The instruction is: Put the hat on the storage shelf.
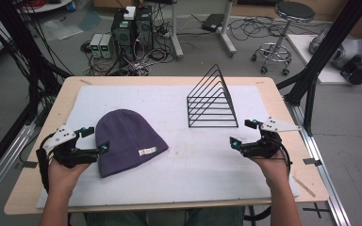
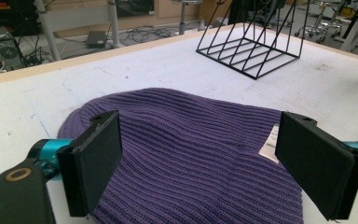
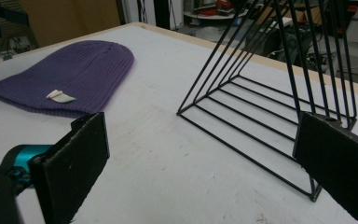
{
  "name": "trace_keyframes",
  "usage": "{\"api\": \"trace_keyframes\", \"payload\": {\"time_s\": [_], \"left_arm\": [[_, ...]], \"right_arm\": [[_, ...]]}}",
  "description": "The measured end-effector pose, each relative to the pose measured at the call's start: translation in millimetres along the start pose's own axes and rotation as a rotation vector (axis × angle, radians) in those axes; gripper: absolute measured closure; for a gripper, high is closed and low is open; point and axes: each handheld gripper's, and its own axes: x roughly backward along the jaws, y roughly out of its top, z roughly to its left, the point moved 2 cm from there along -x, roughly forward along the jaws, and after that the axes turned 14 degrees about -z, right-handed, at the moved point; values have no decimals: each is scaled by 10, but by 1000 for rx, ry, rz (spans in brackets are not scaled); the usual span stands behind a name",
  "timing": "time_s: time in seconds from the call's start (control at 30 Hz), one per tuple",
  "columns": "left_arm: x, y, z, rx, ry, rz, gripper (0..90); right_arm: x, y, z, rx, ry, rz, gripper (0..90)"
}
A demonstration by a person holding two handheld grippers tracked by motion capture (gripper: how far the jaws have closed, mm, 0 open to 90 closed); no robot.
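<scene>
A purple knit beanie (image 1: 125, 140) with a small white label lies flat on the white mat, left of centre. My left gripper (image 1: 94, 140) stands open at the beanie's left edge; in the left gripper view its jaws stand wide on either side of the beanie (image 2: 191, 154), holding nothing. A black wire triangular rack (image 1: 212, 101) stands upright at the mat's right of centre. My right gripper (image 1: 242, 133) is open just in front and to the right of the rack. The right gripper view has the rack (image 3: 270, 112) ahead and the beanie (image 3: 70, 77) farther off.
The white mat (image 1: 188, 160) covers a wooden table (image 1: 283, 155). Black frame posts stand at both table sides. Beyond the far edge are computers, cables and a stool (image 1: 283, 28) on the floor.
</scene>
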Motion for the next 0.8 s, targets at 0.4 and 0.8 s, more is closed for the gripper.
{"api": "trace_keyframes", "payload": {"time_s": [0.4, 0.8], "left_arm": [[-53, -8, 124, 15, 38, 6, 148], [-482, 49, 553, 69, 99, 56, 149]], "right_arm": [[-61, -63, 28, 11, 2, 50, 27], [-70, -63, 45, 29, -2, 95, 27]]}}
